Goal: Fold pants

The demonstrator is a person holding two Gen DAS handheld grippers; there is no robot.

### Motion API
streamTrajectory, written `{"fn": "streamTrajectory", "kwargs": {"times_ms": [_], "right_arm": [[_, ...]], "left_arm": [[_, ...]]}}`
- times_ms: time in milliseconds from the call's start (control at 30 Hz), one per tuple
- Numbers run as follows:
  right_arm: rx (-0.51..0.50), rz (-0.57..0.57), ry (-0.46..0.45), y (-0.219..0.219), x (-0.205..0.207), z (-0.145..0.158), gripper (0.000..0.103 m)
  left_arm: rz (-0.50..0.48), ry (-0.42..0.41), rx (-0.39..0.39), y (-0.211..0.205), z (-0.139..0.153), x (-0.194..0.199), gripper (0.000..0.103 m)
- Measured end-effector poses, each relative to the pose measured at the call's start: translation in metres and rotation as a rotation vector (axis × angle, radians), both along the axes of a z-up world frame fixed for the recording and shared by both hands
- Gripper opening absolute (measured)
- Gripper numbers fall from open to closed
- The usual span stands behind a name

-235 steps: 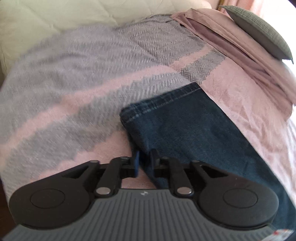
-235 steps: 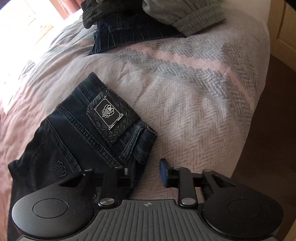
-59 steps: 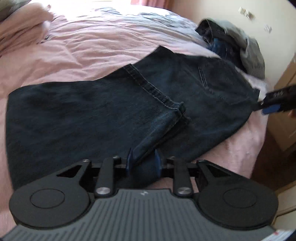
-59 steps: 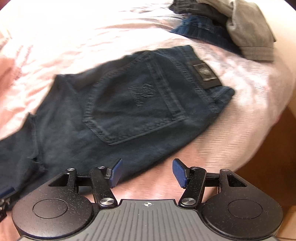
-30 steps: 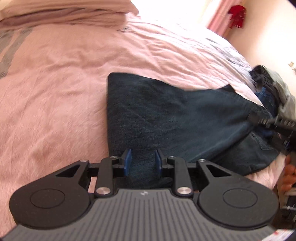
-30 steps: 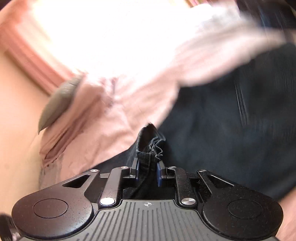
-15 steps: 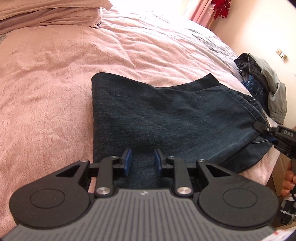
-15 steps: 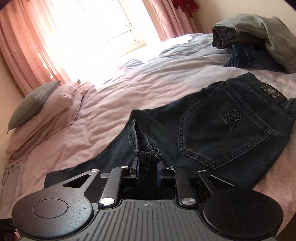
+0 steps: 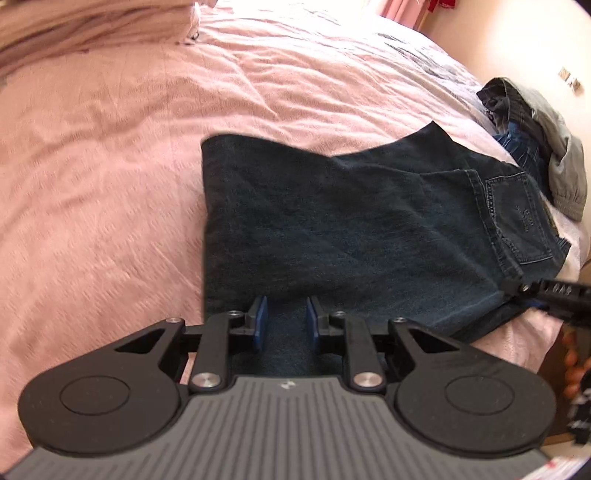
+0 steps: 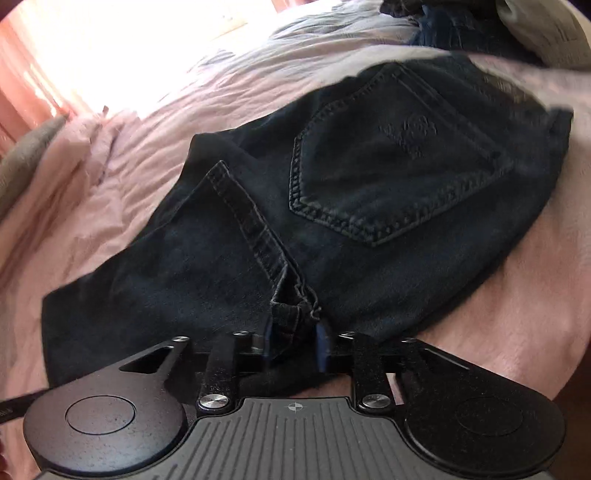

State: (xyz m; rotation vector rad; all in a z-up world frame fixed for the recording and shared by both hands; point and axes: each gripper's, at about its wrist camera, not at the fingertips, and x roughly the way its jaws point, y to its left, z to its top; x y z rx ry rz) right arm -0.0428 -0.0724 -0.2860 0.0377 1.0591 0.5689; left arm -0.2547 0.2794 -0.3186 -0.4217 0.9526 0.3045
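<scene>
Jeans (image 9: 369,229) lie folded once on the pink bedspread (image 9: 103,192), near the bed's 3–4 o'clock corner in the left wrist view. Fold edge runs straight at 9 o'clock of the denim; waistband end points to 3 o'clock, close to the mattress edge. Leg hem (image 10: 258,225) lies across the seat, ending just short of the back pocket (image 10: 399,166).

Left gripper (image 9: 284,325): jaws narrow and closing, denim between the pads; whether the pads press on it cannot be told.

Right gripper (image 10: 293,339): jaws opening, bunched hem corner between them, cloth touching both pads. It shows in the left view at 3 o'clock (image 9: 546,291), at the jeans' near corner.

Open room: wide bare bedspread from 9 to 12 o'clock of the jeans. Clothes pile (image 9: 535,129) sits at 1–2 o'clock, just beside the waistband. Pillows (image 9: 92,26) at 11 o'clock, well apart.

Writing: embroidered emblem (image 10: 410,133) with small lettering on the pocket, too blurred to read.
</scene>
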Motion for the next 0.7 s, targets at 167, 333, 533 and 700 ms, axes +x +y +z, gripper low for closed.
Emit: {"fn": "streamTrajectory", "kwargs": {"times_ms": [167,333,533,700], "right_arm": [[-0.029,0.051,-0.288,0.023,-0.002,0.04,0.04],[-0.013,0.286,-0.384,0.083,0.014,0.025,0.011],[-0.107,0.358,-0.363,0.136,0.057,-0.033,0.009],[-0.086,0.349,-0.311,0.124,0.063,-0.022,0.01]], "left_arm": [[0.018,-0.023,0.055,0.021,0.02,0.011,0.018],[-0.023,-0.08,0.114,0.032,0.019,0.055,0.017],[0.013,0.005,0.179,0.054,-0.031,0.102,0.005],[0.067,0.004,0.133,0.063,-0.033,0.094,0.003]]}}
